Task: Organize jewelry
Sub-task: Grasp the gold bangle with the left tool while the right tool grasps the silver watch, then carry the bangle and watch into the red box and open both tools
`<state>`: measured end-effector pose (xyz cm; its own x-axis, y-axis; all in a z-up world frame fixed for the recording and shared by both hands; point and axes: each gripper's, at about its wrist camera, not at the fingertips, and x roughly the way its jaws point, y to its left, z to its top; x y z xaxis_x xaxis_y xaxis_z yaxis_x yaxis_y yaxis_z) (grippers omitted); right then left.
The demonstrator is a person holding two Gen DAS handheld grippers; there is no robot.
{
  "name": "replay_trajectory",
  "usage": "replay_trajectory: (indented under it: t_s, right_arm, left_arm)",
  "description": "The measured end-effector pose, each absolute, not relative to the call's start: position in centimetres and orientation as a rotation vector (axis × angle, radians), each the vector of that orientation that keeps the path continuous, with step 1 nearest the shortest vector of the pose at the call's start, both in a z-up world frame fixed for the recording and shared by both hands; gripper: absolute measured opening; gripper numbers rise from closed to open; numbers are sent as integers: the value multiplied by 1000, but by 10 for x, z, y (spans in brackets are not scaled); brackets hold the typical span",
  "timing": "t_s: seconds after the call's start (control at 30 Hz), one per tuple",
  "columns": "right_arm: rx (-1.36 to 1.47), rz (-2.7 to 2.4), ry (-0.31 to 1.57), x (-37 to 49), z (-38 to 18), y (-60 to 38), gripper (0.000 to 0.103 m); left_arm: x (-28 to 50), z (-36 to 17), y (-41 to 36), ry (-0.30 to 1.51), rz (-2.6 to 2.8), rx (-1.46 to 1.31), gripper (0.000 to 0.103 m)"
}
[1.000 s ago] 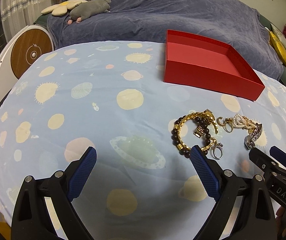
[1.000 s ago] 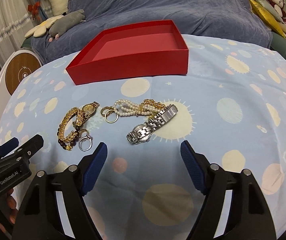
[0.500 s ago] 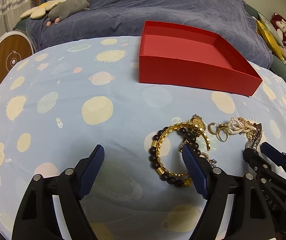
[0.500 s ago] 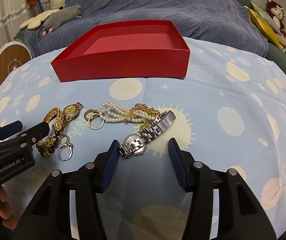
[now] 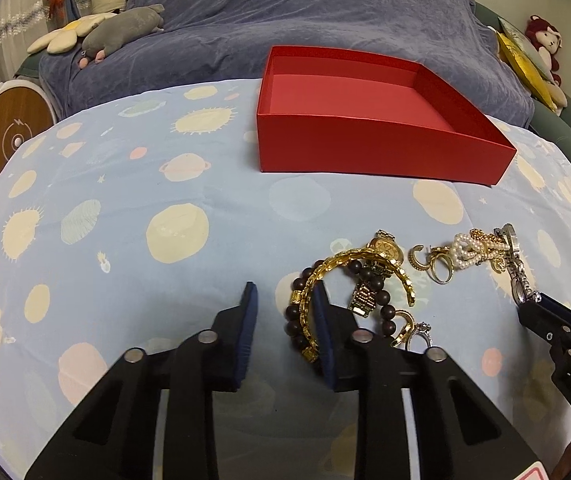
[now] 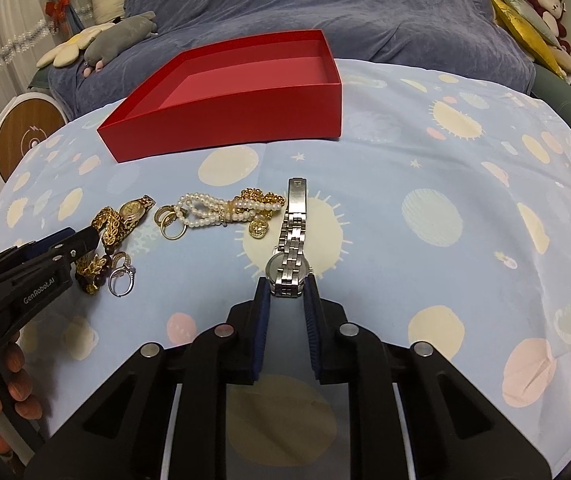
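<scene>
An empty red box (image 5: 365, 120) stands at the back of the blue patterned cloth; it also shows in the right wrist view (image 6: 237, 92). My left gripper (image 5: 283, 296) is half closed, its right finger inside the ring of a gold and dark bead bracelet (image 5: 305, 312). A gold watch (image 5: 381, 256), gold rings (image 5: 433, 264) and a pearl bracelet (image 6: 221, 208) lie beside it. My right gripper (image 6: 286, 288) is shut on the end of a silver watch (image 6: 291, 252), whose band stretches away toward the box.
A silver ring (image 6: 121, 280) lies next to the bead bracelet. A blue blanket (image 5: 305, 12) with plush toys (image 5: 121, 28) is behind the cloth. A round wooden disc (image 5: 5, 136) stands at the left.
Both grippers moved forward and narrowed. The right one closed on the silver watch, which turned straight. The left one's right finger slid inside the bead bracelet.
</scene>
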<state>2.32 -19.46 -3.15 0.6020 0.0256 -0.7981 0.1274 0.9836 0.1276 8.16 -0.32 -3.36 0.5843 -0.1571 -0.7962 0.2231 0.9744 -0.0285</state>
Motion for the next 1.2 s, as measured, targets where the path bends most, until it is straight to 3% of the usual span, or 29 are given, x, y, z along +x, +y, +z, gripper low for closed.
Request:
replay_trajectory:
  t_s: [0.03,0.5,0.57,0.77,0.83,0.87,0.93,1.07,1.2]
  right_arm:
    - [181,-58,925,23,-31,-195,17]
    - [208,-17,876,3,-7,-203,16]
    - [206,-10,866,0,-2,-202,0]
    - [204,3,838,-4,6,-204,0]
    - [221,11,863,-2,1,-205,6]
    - [231,11,870,-2,-2,-206,23]
    - [242,13,870,-4,-5,-205,47]
    - [201,26,893,-4,-14,-193,45]
    - [181,2,926,-2,-30,-191,30]
  left_arm:
    - [81,-33,-4,924,-238,71,8]
    - [64,3,-6,873,-322,-16,1]
    - [61,8,-6,865,-334,-23,1]
    - [57,15,-4,858,-352,-41,1]
    - [56,15,-5,853,-347,-33,1]
    - [55,15,-5,853,-347,-30,1]
    - [55,14,-5,860,-348,-32,1]
    - [55,12,-5,867,-348,-24,1]
    - [54,9,-7,873,-347,-13,1]
